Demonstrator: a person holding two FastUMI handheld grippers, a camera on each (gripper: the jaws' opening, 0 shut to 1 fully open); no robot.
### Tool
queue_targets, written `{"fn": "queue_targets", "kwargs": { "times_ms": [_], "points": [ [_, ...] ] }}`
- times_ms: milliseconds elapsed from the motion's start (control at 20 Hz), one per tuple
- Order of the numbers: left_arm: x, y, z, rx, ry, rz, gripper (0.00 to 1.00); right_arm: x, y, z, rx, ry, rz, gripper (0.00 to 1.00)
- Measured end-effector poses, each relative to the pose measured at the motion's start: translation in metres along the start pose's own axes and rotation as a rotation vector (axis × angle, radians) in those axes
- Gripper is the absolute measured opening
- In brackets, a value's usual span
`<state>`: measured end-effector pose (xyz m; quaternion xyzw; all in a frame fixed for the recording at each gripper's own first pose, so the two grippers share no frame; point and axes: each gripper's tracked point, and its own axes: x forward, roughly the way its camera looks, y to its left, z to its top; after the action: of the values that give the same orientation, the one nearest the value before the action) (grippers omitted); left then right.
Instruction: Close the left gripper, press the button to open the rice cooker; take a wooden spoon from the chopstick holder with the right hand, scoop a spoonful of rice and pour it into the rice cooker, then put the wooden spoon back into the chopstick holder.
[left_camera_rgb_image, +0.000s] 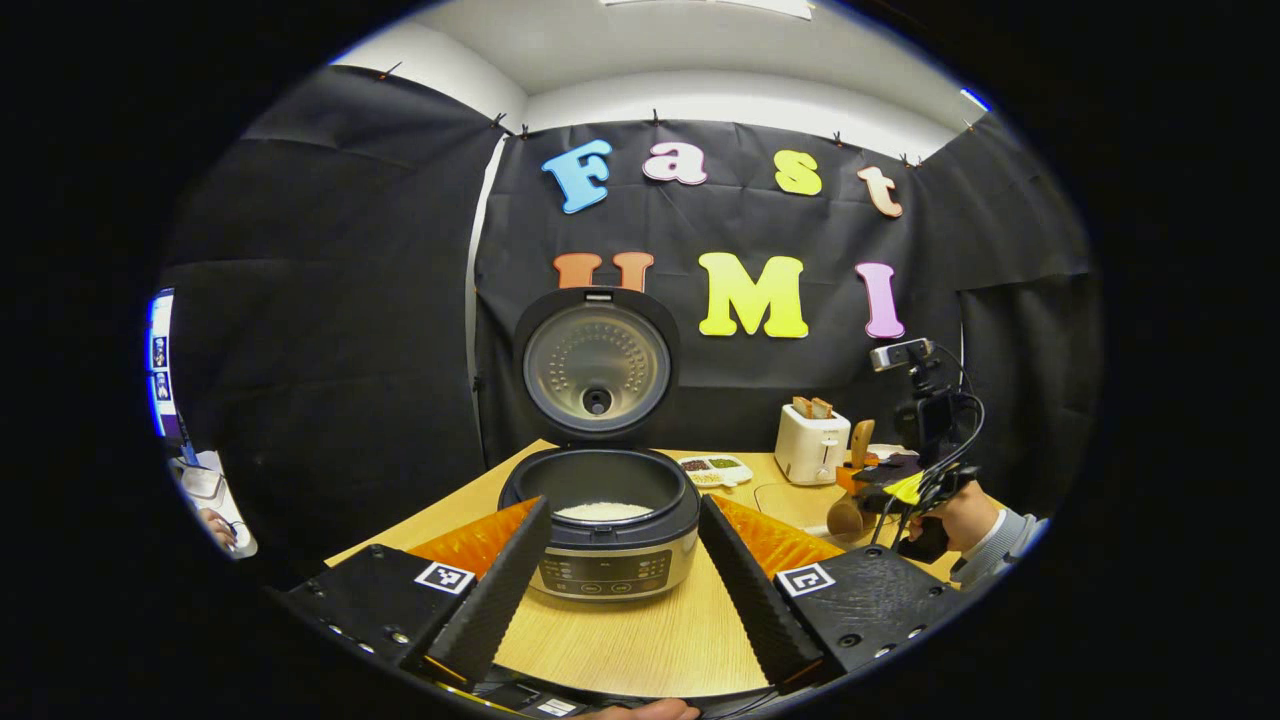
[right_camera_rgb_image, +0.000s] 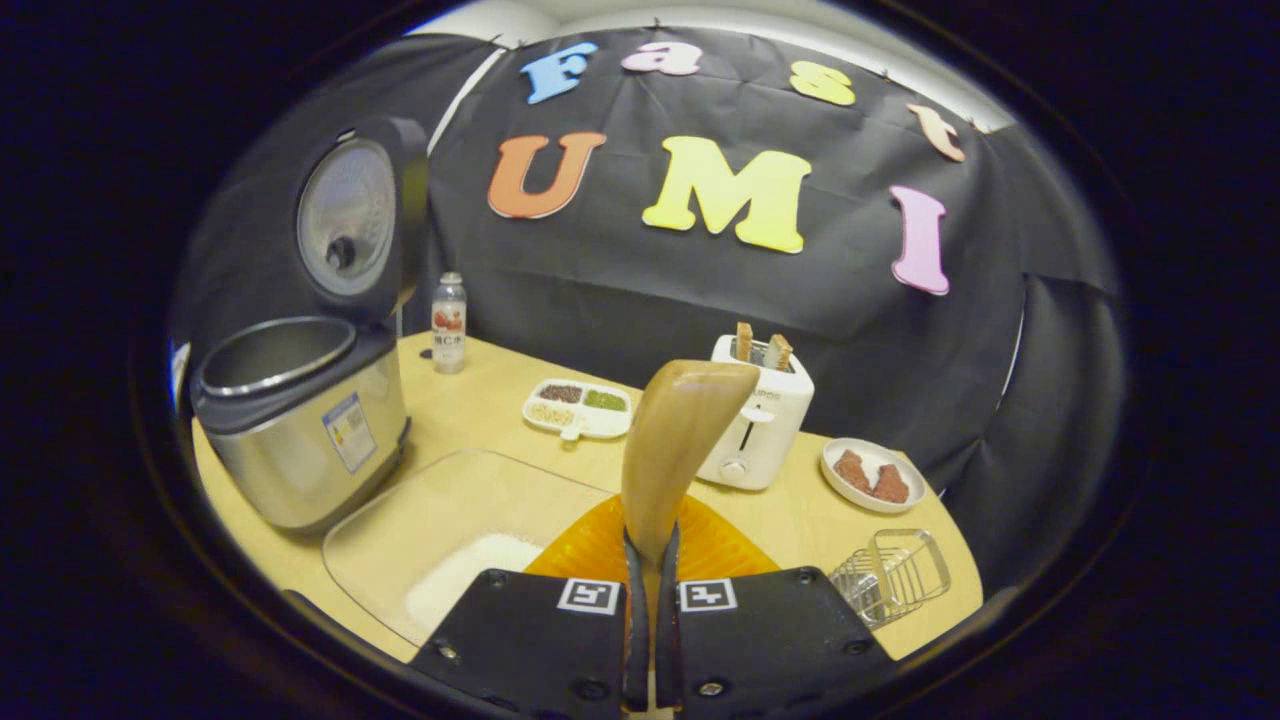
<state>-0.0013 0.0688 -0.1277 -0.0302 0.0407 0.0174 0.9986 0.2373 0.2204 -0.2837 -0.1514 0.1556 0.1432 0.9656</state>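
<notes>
The rice cooker (left_camera_rgb_image: 610, 560) stands open on the table with its lid (left_camera_rgb_image: 597, 365) upright, and white rice (left_camera_rgb_image: 603, 511) lies in the pot. My left gripper (left_camera_rgb_image: 622, 506) is open, its fingers spread either side of the cooker's front without touching it. My right gripper (right_camera_rgb_image: 650, 542) is shut on the handle of the wooden spoon (right_camera_rgb_image: 678, 440), whose bowl points up. The cooker (right_camera_rgb_image: 300, 420) is to that gripper's left. A clear tray (right_camera_rgb_image: 400, 520) holding loose rice (right_camera_rgb_image: 455, 585) lies just below the spoon. The wire chopstick holder (right_camera_rgb_image: 895, 572) sits at the right.
A white toaster (right_camera_rgb_image: 762, 425) with toast stands behind the spoon. Beside it are a plate of brown pieces (right_camera_rgb_image: 868, 474), a divided dish of grains (right_camera_rgb_image: 580, 408) and a small bottle (right_camera_rgb_image: 448, 322). A hand (left_camera_rgb_image: 965, 520) holds the right gripper (left_camera_rgb_image: 905, 492).
</notes>
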Motion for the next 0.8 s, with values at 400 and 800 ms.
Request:
{"fn": "queue_targets", "kwargs": {
  "times_ms": [400,800],
  "points": [
    [0.007,-0.004,-0.008,-0.005,0.017,-0.028,0.94,-0.024,0.021,-0.021,0.155,0.057,0.038,0.08],
    [0.009,-0.001,-0.011,-0.002,0.018,-0.020,0.95,-0.023,0.028,-0.017,0.415,0.032,0.011,0.08]
  ]
}}
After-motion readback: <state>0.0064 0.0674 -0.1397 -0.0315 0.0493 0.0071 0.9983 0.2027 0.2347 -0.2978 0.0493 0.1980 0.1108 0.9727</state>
